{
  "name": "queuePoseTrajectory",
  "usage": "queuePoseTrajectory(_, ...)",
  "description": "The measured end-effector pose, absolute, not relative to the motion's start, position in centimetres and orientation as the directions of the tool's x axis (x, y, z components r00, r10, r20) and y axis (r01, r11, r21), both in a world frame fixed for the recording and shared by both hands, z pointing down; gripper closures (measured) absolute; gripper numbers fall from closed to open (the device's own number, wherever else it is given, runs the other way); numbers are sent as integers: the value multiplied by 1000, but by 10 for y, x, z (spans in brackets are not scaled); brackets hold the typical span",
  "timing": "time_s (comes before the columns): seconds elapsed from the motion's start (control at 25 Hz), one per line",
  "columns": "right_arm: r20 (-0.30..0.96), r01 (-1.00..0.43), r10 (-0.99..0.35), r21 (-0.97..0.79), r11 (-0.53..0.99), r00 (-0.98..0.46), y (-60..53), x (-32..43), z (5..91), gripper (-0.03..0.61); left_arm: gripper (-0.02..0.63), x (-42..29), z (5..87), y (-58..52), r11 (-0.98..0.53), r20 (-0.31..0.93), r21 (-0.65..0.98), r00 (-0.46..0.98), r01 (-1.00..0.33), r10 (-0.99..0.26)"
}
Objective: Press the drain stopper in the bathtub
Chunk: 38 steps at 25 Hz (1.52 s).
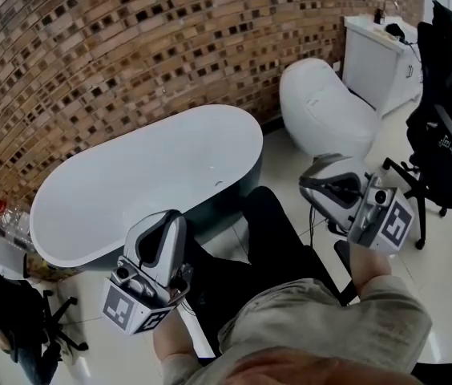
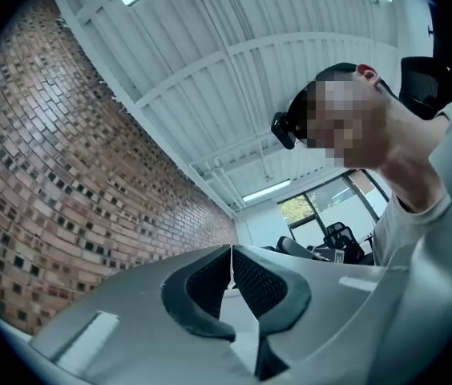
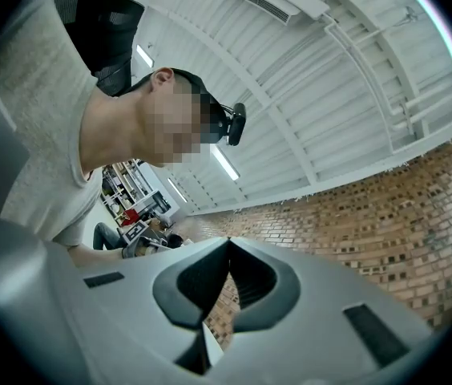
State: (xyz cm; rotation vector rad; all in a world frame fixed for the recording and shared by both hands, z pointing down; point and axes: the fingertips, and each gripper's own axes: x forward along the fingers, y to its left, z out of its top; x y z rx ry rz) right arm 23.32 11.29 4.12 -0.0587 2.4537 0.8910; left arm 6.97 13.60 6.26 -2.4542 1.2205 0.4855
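step: approach, you're not at the bathtub (image 1: 90,215) yet
left hand-held gripper (image 2: 232,255), right hand-held gripper (image 3: 228,247): clenched, empty
next: reach in, find the drain stopper

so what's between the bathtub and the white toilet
Nothing stands there. In the head view only a bare strip of pale floor, at the foot of the brick wall, separates the bathtub from the toilet.

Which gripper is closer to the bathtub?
The left gripper, just beside the bathtub rim; the right gripper is farther off, nearer the toilet.
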Motion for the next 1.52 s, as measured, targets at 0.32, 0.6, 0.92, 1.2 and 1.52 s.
queuePoseTrajectory(0.32,-451,-215,118,619,755,-885,115,222,46,578,614,69,50,148,-533,-479,-203,558,-822,-678)
queuePoseTrajectory(0.6,-426,-203,123,642,739,-896,119,211,48,578,614,65,57,147,-500,-448,-246,555,-830,-701)
queuePoseTrajectory(0.92,-424,-204,136,662,721,-895,121,212,47,578,614,67,60,143,-502,-446,-251,559,-828,-699)
queuePoseTrajectory(1.2,-426,-207,139,667,716,-894,124,215,46,578,614,75,61,142,-518,-440,-256,576,-816,-689)
queuePoseTrajectory(1.52,-424,-208,138,671,711,-895,124,213,47,578,614,77,64,142,-533,-440,-262,591,-805,-676)
